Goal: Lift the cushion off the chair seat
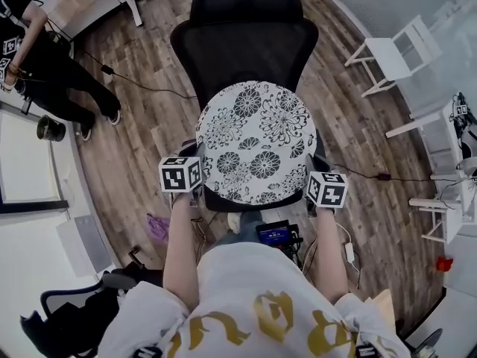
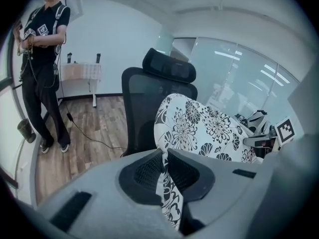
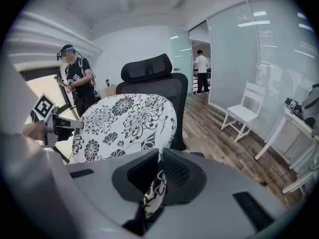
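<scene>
A round white cushion (image 1: 257,144) with black flower print hangs tilted in front of the black mesh office chair (image 1: 246,28). The chair seat's dark front rim (image 1: 246,202) shows below the cushion. My left gripper (image 1: 200,159) is shut on the cushion's left edge, and a fold of printed fabric is pinched between the left gripper's (image 2: 164,171) pads. My right gripper (image 1: 313,164) is shut on the right edge, with the same fabric caught in the right gripper (image 3: 158,176). The cushion (image 2: 199,126) fills the middle of both gripper views, and behind the cushion (image 3: 129,121) rises the chair's backrest.
A person in black (image 1: 45,58) stands at the far left beside a desk, with a cable (image 1: 141,84) running across the wood floor. A white chair (image 1: 391,54) stands by the glass wall at the right. Another black chair (image 1: 74,304) is at my near left.
</scene>
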Demonstrator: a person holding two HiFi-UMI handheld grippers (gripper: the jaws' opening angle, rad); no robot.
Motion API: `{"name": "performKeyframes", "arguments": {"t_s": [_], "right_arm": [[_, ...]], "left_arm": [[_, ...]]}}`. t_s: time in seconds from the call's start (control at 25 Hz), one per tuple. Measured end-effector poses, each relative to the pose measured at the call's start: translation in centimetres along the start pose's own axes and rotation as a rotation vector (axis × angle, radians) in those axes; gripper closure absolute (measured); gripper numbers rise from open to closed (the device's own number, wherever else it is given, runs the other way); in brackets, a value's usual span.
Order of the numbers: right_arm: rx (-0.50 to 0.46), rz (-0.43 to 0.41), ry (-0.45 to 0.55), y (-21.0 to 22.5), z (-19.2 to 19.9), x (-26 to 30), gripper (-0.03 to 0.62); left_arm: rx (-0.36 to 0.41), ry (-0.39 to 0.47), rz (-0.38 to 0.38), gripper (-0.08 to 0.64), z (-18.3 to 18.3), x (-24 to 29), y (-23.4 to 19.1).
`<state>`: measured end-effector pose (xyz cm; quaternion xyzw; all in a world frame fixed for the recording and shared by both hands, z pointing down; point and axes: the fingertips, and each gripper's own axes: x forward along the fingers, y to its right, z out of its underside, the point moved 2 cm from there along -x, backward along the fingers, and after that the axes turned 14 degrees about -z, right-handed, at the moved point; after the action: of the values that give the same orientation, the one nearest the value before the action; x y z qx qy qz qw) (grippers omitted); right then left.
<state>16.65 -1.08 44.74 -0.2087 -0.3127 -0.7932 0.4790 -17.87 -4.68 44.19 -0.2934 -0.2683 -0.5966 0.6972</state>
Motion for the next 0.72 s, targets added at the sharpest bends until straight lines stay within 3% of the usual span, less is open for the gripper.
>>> {"name": "performKeyframes", "arguments": {"t_s": [0.24,0.72], "right_arm": [[0.011,-0.003,0.013,0.02,-0.03,-0.54,0.569],[0.012,-0.015,-0.013,0.57,0.35,-0.42,0.569]], "left_arm": [[-0.068,0.034,-0.008,0.529,-0.56,-0.43,-0.26],[-0.061,0.005,0.004,0.529,-0.1,-0.31,0.25]]}}
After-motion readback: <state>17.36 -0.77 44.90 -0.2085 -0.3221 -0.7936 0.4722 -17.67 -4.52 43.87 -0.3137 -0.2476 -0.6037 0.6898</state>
